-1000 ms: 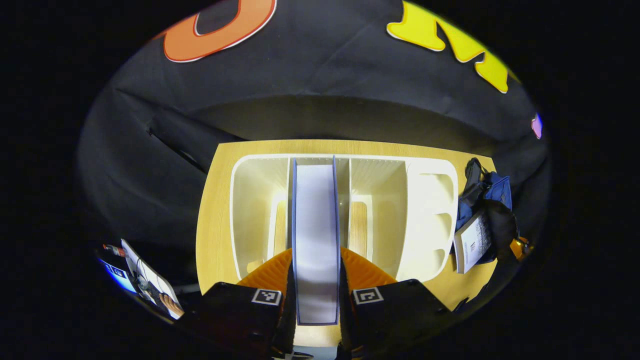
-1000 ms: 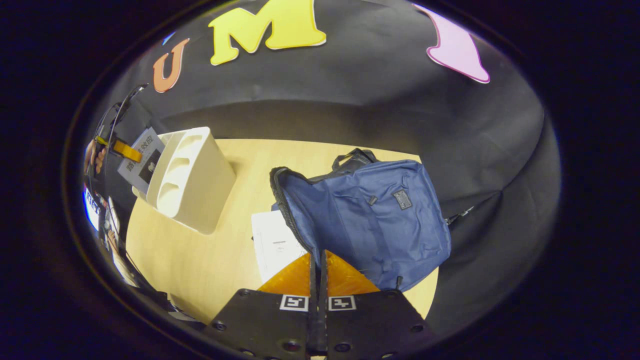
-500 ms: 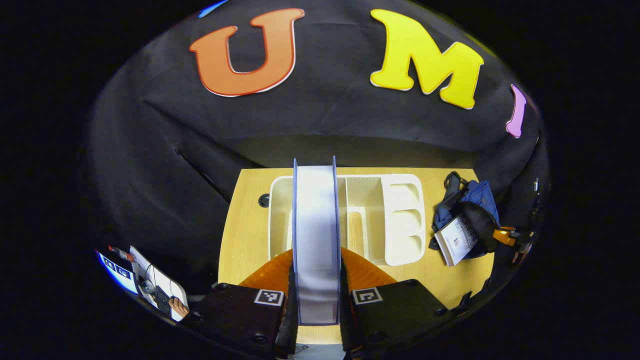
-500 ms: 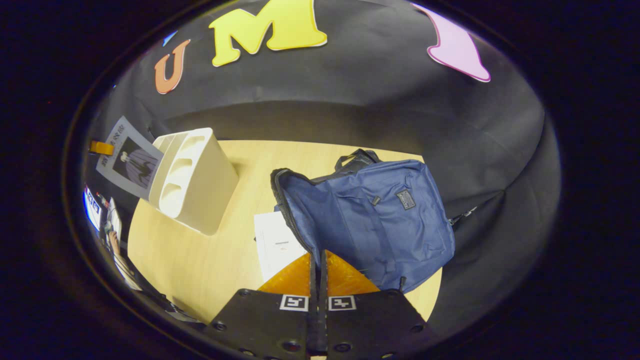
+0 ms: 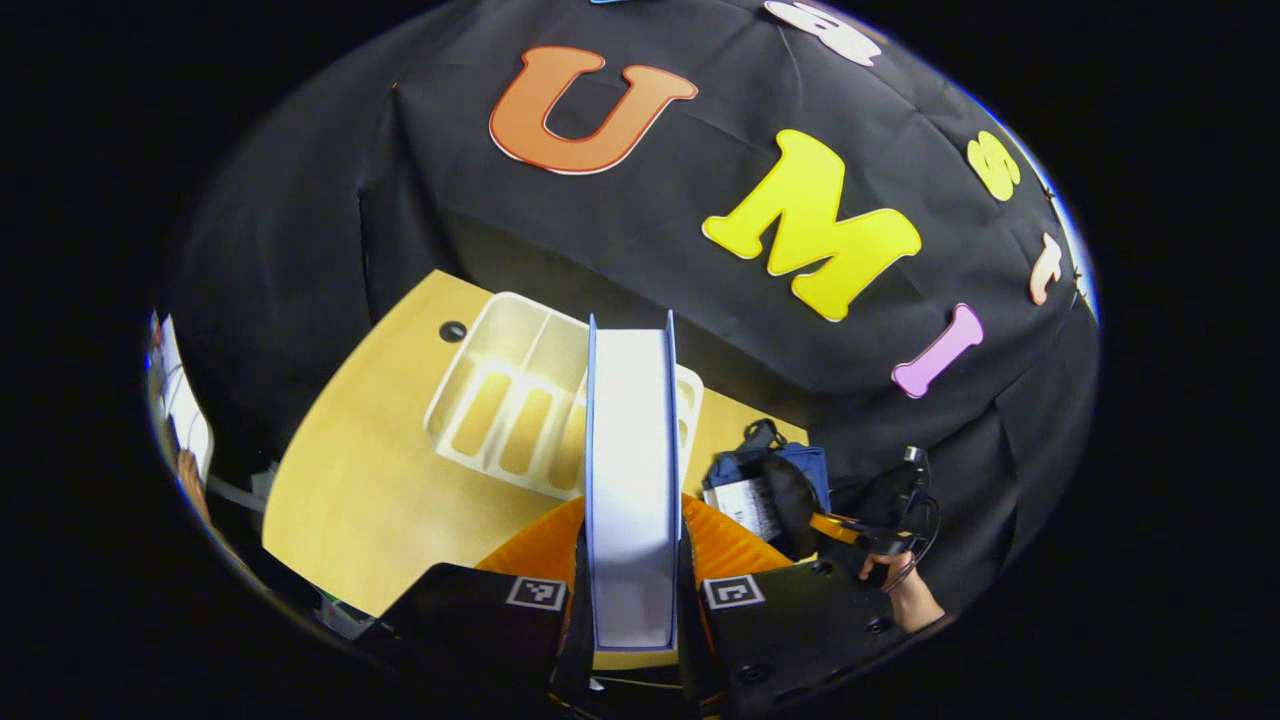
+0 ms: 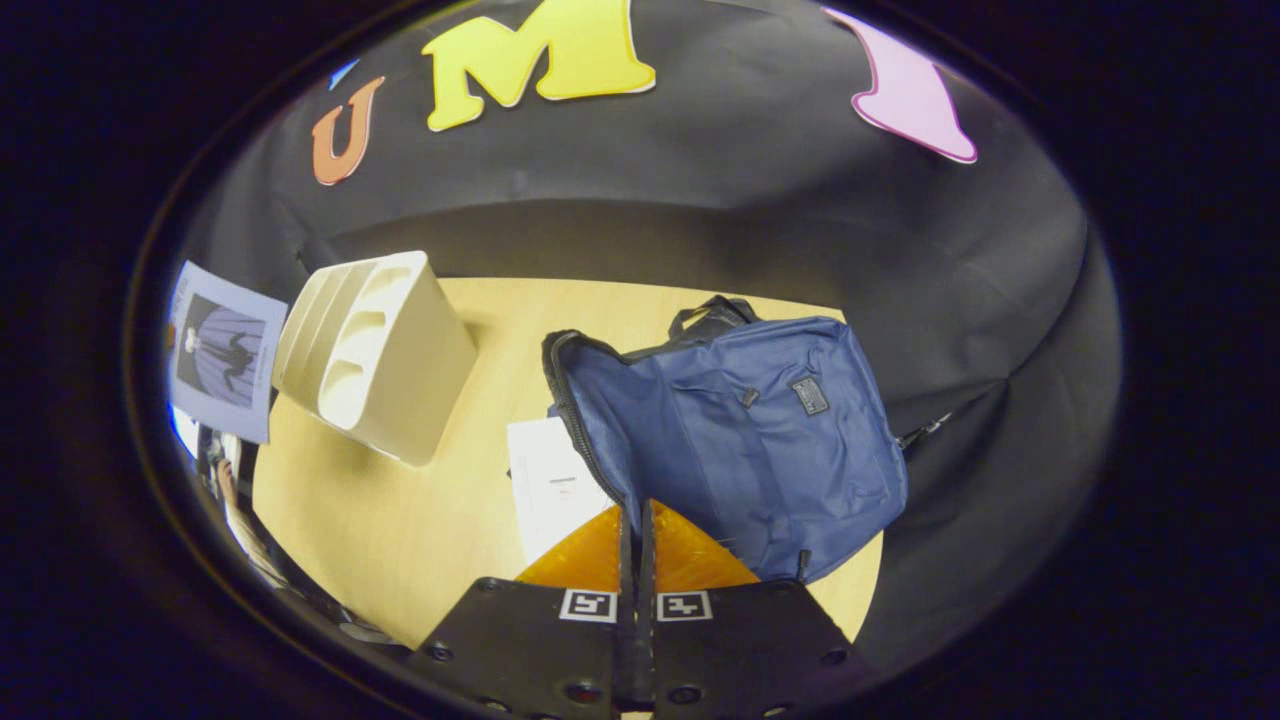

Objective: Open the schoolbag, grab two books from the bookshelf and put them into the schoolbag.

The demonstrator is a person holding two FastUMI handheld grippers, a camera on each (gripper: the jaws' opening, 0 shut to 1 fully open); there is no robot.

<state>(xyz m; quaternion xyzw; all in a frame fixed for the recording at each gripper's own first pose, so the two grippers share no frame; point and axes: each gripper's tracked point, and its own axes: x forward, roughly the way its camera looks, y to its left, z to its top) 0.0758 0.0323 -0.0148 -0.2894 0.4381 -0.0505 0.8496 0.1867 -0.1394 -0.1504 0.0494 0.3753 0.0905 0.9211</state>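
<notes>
The left gripper jaws clamp the second book upright between them, clear of the bookshelf, while the right gripper jaws pinch the schoolbag flap, likely holding its mouth open.

The right gripper sits low at six o'clock, its orange fingers pressed together on the edge of the schoolbag's flap. The blue schoolbag lies on the wooden table, spreading toward two o'clock, its zipped mouth lifted open. A white book pokes out from under that flap at about seven o'clock of the bag. Over at ten o'clock stands the cream bookshelf, apart from the bag. Just beyond it, at nine o'clock, a book with a dark figure on its cover hangs in the air, off the table.
</notes>
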